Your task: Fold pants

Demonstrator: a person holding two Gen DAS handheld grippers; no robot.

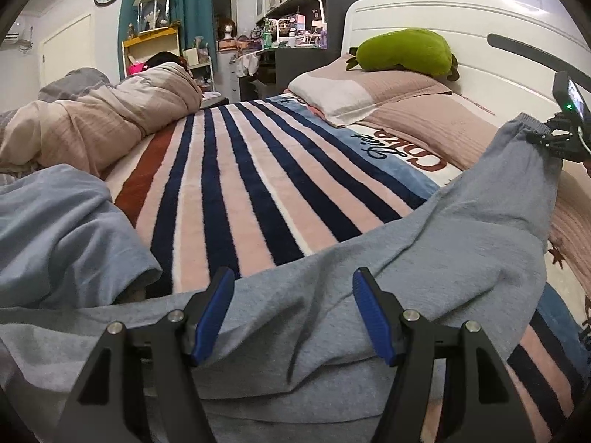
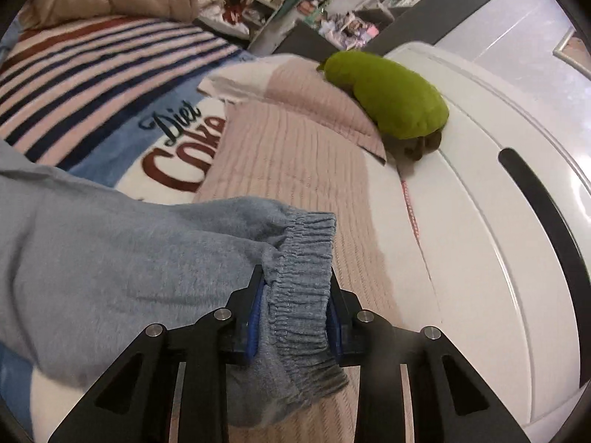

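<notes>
Light grey-blue sweatpants lie spread over a striped blanket on the bed. My left gripper is open, its blue pads on either side of a fold of the pants fabric near the waist. My right gripper is shut on the ribbed leg cuff and holds it raised over the pillow; it also shows in the left wrist view at the far right. The other leg lies bunched at the left.
A striped Diet Coke blanket covers the bed. Pillows and a green plush toy lie by the white headboard. A beige duvet is heaped at the far left. Shelves and a desk stand behind.
</notes>
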